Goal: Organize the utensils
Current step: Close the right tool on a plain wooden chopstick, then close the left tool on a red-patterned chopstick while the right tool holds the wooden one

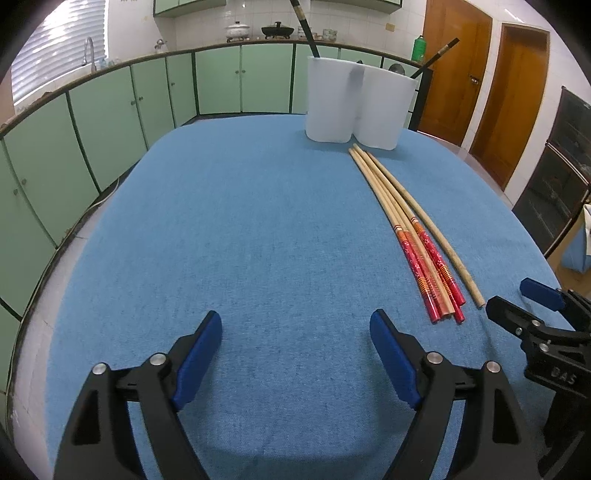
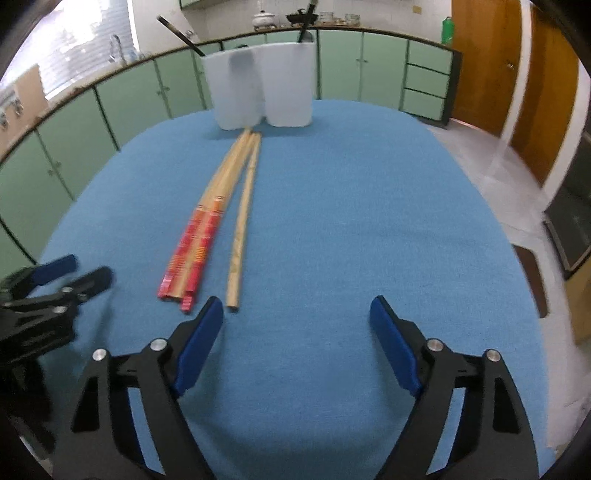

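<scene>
**Chopsticks lined up toward the holder, both grippers empty**

While nothing is held yet, the chopsticks (image 1: 413,236) are laid in a loose bundle on the blue tablecloth (image 1: 240,229), their long axis running from the near edge of the table straight out to the white two-compartment holder (image 1: 360,107). The thin bare-wood tips are pointed at the holder's base and nearly touch it; the red patterned handle ends are turned back toward the grippers. One plain wooden stick (image 2: 242,221) is set just beside the red ones, angled slightly so the near ends fan apart. A couple of dark utensils (image 1: 304,27) are stood upright-ish in the holder, leaning outward.

The left gripper (image 1: 295,332) is hung over bare cloth, well to the left of the bundle, jaws spread wide with nothing between them. The right gripper (image 2: 297,314) is also spread and empty, with its left fingertip (image 2: 207,321) seen just beside the near end of the plain stick, not clearly touching it.
</scene>
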A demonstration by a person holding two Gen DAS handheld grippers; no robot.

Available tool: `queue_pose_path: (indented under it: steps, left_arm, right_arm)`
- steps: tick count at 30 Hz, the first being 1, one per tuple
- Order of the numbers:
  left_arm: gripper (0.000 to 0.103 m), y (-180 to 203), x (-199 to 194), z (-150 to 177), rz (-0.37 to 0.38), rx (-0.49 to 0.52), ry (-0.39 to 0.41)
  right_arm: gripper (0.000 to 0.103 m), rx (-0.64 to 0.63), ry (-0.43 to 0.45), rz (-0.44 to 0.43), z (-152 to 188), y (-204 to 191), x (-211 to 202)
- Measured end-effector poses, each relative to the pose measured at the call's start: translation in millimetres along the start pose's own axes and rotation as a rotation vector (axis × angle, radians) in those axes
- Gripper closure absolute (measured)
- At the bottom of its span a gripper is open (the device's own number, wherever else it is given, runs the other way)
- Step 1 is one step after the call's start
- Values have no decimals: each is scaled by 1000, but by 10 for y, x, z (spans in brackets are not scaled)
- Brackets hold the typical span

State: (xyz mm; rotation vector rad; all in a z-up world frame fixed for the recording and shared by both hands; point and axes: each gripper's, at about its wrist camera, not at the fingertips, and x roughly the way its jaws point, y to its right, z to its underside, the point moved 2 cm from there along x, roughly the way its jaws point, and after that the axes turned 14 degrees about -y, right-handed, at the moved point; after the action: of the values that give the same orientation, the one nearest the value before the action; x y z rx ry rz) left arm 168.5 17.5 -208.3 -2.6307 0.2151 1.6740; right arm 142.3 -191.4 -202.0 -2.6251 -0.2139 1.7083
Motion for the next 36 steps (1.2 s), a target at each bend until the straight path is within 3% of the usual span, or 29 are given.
queue_pose_path:
  steps: [6, 8, 12, 24, 36]
  left_arm:
    - [22, 34, -8, 1, 0, 7, 0]
    - [22, 40, -12, 3, 2, 6, -1]
    - [22, 89, -12, -4, 10, 12, 0]
    - [22, 493, 11, -16, 67, 90, -15]
    - [21, 575, 103, -48, -6, 119, -36]
  right_arm:
    - [57, -54, -11, -14, -22, -173, 56]
    - [74, -63, -11, -27, -34, -191, 54]
    - [97, -68, -14, -59, -44, -190, 58]
    - [97, 19, 0, -42, 31, 114, -25]
    - [97, 32, 0, -60, 53, 196, -31]
